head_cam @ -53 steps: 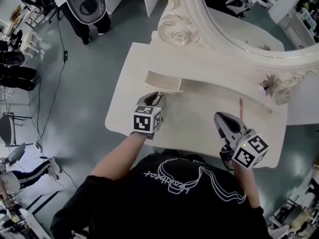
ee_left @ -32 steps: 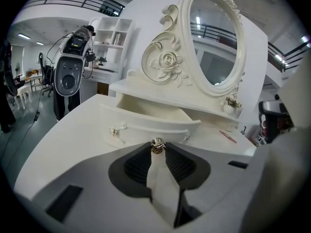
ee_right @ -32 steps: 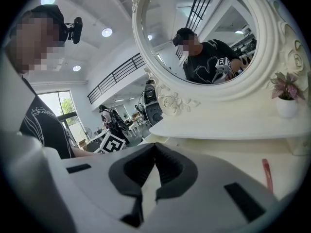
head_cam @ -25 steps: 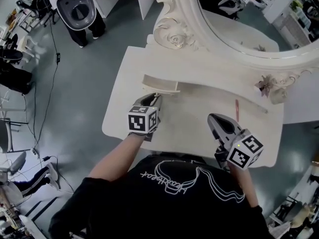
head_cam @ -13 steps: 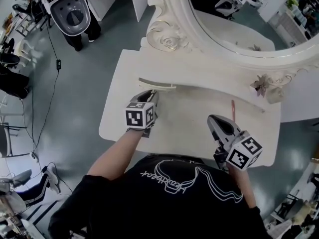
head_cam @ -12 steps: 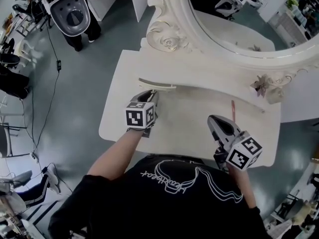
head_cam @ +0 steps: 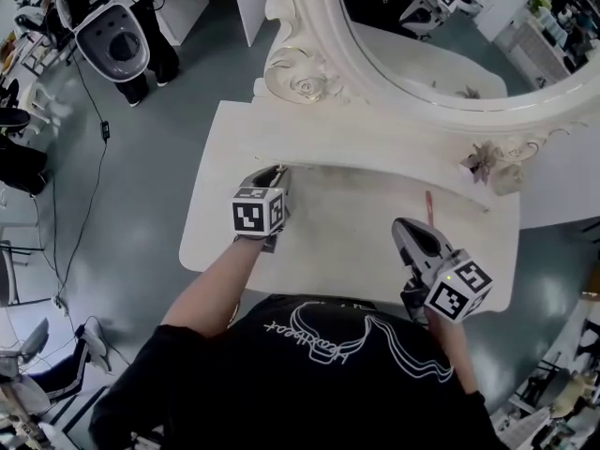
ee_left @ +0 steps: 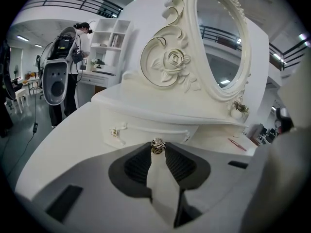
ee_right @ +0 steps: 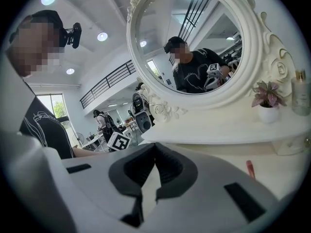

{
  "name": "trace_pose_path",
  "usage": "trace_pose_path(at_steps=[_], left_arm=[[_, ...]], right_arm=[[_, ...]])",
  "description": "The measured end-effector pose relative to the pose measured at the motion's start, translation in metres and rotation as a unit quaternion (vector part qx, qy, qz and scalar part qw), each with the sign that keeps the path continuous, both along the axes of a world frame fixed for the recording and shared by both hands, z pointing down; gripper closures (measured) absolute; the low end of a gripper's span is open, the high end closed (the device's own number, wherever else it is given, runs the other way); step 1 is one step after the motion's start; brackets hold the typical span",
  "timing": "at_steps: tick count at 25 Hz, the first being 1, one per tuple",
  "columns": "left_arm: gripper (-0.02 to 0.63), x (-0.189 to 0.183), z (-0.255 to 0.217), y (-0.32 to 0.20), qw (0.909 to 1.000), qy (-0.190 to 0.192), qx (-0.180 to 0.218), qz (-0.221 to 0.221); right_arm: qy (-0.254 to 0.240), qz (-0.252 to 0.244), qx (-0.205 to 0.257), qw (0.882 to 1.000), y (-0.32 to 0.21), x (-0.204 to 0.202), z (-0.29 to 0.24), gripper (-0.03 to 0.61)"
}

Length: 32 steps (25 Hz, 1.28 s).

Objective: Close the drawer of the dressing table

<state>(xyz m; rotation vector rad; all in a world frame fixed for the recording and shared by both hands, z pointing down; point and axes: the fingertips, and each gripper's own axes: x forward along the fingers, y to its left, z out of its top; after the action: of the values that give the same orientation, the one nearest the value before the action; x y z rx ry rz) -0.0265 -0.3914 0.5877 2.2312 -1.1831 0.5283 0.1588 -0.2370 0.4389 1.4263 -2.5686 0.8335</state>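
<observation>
Your left gripper [head_cam: 277, 171] clamps the knob [ee_left: 157, 145] of the drawer [ee_left: 146, 128]; your right gripper [head_cam: 404, 225], jaws together, hangs over the bench [head_cam: 342, 237].

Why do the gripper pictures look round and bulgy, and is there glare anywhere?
Left gripper view: the wide-angle lens bows the dressing table, the corners go black, the drawer knob glints. Right gripper view: same bulge; the mirror throws back bright spots; mosaic hides faces. Head view: even, soft light.
</observation>
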Motion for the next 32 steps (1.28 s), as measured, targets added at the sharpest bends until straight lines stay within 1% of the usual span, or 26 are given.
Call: trace_pose_path(at_steps=[12,17,21,25,27,32], left_arm=[[0.520,0.005,0.000,-0.010,0.9999,0.002,0.008,0.005],[0.520,0.006,-0.001,-0.010,0.9999,-0.001,0.002,0.016],[0.472,0.004,-0.011,-0.009,0.9993,-0.003,0.022,0.030],[0.397,-0.001,-0.021,0.000,0.9986,0.007,0.021,0.049],[0.380,-0.005,-0.031,0.007,0.9979,0.014,0.030,0.056],[0.379,-0.014,-0.079,0.026,0.9947,0.042,0.062,0.071]], right_arm=[[-0.001,-0.001,-0.004,1.000,-0.004,-0.001,0.001,0.575],[-0.009,-0.009,-0.010,1.000,-0.007,-0.006,0.004,0.575],[-0.014,-0.017,-0.010,1.000,-0.011,-0.011,0.003,0.575],[-0.012,-0.033,-0.006,0.999,-0.014,-0.022,-0.001,0.575],[-0.009,-0.042,-0.003,0.999,-0.016,-0.027,-0.002,0.575],[-0.019,-0.061,0.010,0.998,-0.021,-0.038,-0.009,0.575]])
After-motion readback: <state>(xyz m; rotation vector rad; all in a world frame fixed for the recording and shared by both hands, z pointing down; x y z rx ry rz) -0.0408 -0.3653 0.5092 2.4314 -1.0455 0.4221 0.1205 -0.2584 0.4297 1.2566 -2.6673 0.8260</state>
